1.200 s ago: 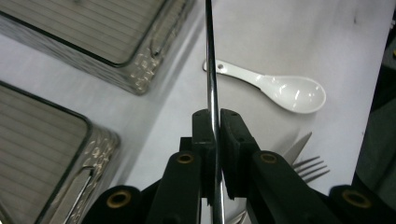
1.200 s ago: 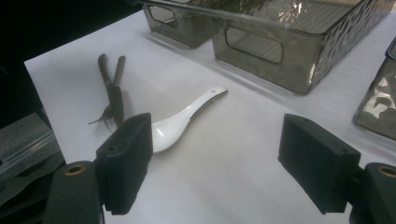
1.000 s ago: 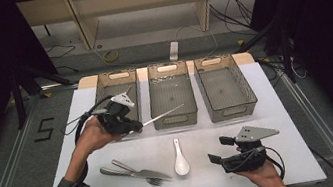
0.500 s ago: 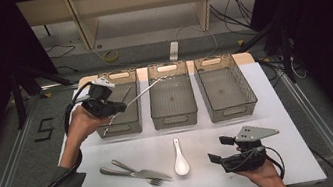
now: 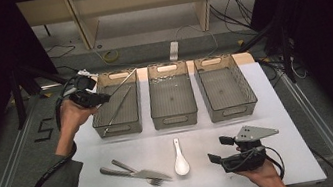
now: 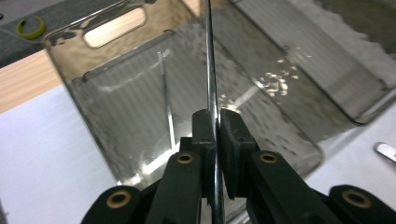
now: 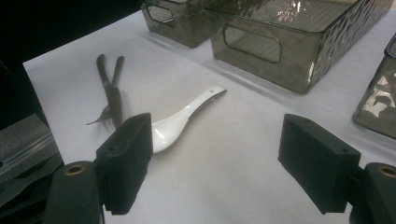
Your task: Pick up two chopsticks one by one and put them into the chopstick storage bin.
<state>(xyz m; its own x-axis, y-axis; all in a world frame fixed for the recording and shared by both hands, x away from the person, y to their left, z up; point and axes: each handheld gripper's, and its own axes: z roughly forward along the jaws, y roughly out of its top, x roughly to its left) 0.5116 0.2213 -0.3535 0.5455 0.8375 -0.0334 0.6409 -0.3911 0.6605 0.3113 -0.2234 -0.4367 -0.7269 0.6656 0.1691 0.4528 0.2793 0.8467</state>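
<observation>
L gripper [image 5: 97, 98] clamped on a knife [image 6: 211, 70] over left bin [image 5: 109, 129]: lower it flat beside the one inside, then release. R gripper [image 5: 221, 149] jaws apart, idle.

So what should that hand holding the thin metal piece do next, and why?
Probably lower it and let go. The left tool is shut on a knife, seen edge-on, which hangs over the leftmost bin, where another utensil already lies.
</observation>
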